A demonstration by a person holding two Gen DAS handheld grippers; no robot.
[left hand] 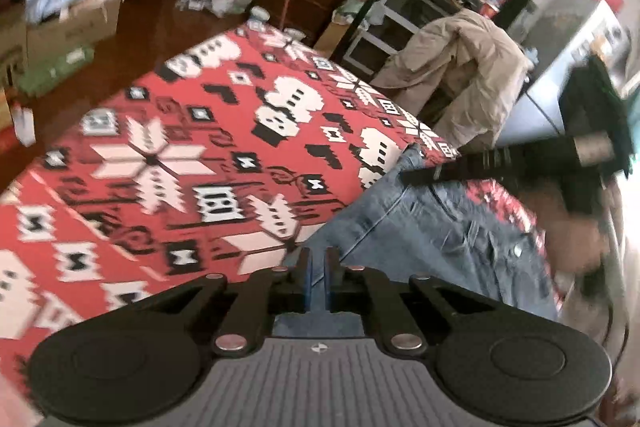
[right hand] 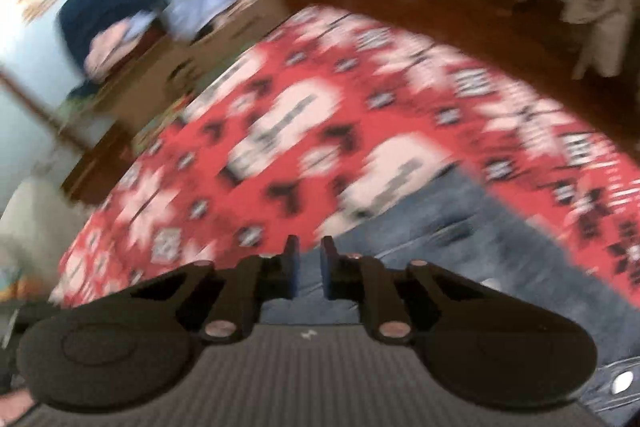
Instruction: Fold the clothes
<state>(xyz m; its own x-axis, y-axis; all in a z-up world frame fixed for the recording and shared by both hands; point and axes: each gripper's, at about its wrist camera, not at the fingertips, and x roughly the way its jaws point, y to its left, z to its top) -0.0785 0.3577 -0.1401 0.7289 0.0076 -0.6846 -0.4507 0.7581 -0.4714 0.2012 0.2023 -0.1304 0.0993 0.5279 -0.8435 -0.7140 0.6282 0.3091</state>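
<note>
Both my grippers sit nearly closed: left gripper (left hand: 316, 277) pinches the jeans (left hand: 432, 227) edge, right gripper (right hand: 308, 267) hangs over denim just ahead, grip unclear. Jeans sprawl rightward across the red blanket (left hand: 160, 155); folding looks barely begun

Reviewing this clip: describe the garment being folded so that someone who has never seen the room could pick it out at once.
Start at the big red cloth with white and black geometric patterns that covers the work surface. On its near right part lie the blue denim jeans. They are the only plain blue item on the patterned cloth; the beige coat hangs off it, behind.
</note>
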